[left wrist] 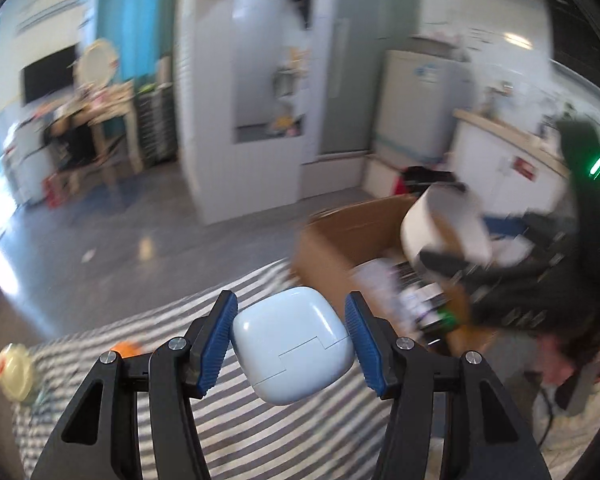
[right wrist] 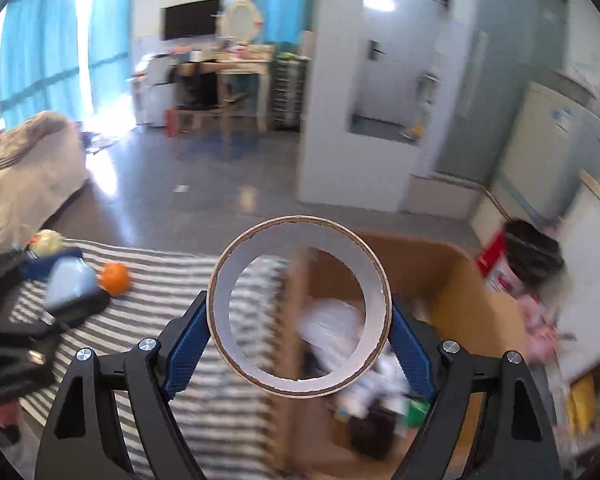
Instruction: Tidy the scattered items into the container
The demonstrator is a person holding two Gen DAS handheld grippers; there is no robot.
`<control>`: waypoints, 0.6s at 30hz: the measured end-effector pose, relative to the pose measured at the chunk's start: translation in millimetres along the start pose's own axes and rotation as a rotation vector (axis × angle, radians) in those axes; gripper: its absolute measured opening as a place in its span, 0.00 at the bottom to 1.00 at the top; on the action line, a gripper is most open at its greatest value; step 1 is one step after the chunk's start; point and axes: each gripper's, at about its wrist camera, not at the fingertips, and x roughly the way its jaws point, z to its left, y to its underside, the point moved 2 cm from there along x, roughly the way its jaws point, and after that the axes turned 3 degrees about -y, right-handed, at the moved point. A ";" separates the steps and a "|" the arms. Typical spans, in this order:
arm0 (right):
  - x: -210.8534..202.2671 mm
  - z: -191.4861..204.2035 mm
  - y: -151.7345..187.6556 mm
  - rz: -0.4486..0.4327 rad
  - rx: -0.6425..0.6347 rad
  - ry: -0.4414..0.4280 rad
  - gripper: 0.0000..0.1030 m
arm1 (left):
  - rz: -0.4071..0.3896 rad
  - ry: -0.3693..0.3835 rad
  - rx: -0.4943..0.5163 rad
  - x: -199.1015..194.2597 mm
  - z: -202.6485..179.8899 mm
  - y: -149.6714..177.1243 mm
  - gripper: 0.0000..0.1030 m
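Note:
My left gripper (left wrist: 291,342) is shut on a pale blue earbud case (left wrist: 290,344), held above the striped cloth (left wrist: 260,432). My right gripper (right wrist: 299,334) is shut on a white tape roll (right wrist: 228,300), held over the near edge of the open cardboard box (right wrist: 452,280). The box (left wrist: 340,236) holds several blurred items. In the left wrist view the tape roll (left wrist: 440,224) and right gripper hang over the box. In the right wrist view the left gripper with the blue case (right wrist: 66,280) is at the far left.
An orange ball (right wrist: 115,278) and a yellowish round object (right wrist: 46,242) lie on the striped cloth (right wrist: 172,280). The same round object (left wrist: 14,372) shows at the left edge of the left wrist view. A bed (right wrist: 24,176) stands left; a fridge (right wrist: 552,152) and cabinets stand behind.

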 end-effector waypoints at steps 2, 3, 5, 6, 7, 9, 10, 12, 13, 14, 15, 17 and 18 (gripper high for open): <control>7.0 -29.8 16.6 0.042 0.041 0.042 0.81 | -0.017 0.052 0.030 10.4 -33.2 -11.9 0.55; 13.3 -42.5 24.6 0.066 0.059 0.059 0.81 | -0.019 0.087 0.040 17.5 -49.7 -17.7 0.55; 28.2 -65.5 39.6 0.118 0.094 0.093 0.81 | -0.015 0.137 0.050 31.7 -74.5 -24.8 0.55; 36.8 -75.7 46.9 0.147 0.114 0.095 0.81 | -0.006 0.151 0.060 41.5 -87.4 -27.6 0.55; 42.9 -82.8 54.0 0.170 0.129 0.092 0.81 | 0.004 0.158 0.073 50.0 -96.5 -29.3 0.55; 55.1 -94.7 68.3 0.211 0.146 0.088 0.81 | 0.050 0.167 0.089 73.7 -112.6 -28.6 0.55; 59.4 -98.3 72.1 0.221 0.148 0.090 0.81 | 0.071 0.153 0.091 83.4 -115.8 -29.5 0.55; 64.6 -101.6 77.8 0.232 0.140 0.089 0.81 | 0.116 0.130 0.080 101.7 -115.9 -28.7 0.56; 67.5 -101.6 78.9 0.237 0.134 0.086 0.81 | 0.130 0.127 0.072 106.4 -114.5 -27.4 0.60; 69.7 -101.2 80.1 0.241 0.124 0.084 0.81 | 0.143 0.121 0.068 109.6 -112.2 -26.8 0.70; 71.8 -100.9 81.4 0.243 0.114 0.086 0.81 | 0.152 0.101 0.064 110.4 -107.6 -25.8 0.77; 70.8 -101.1 82.2 0.235 0.107 0.097 0.83 | 0.134 0.054 0.055 101.5 -93.8 -22.7 0.97; 68.7 -101.0 81.2 0.223 0.111 0.094 0.86 | 0.119 0.037 0.055 94.7 -88.3 -22.3 1.00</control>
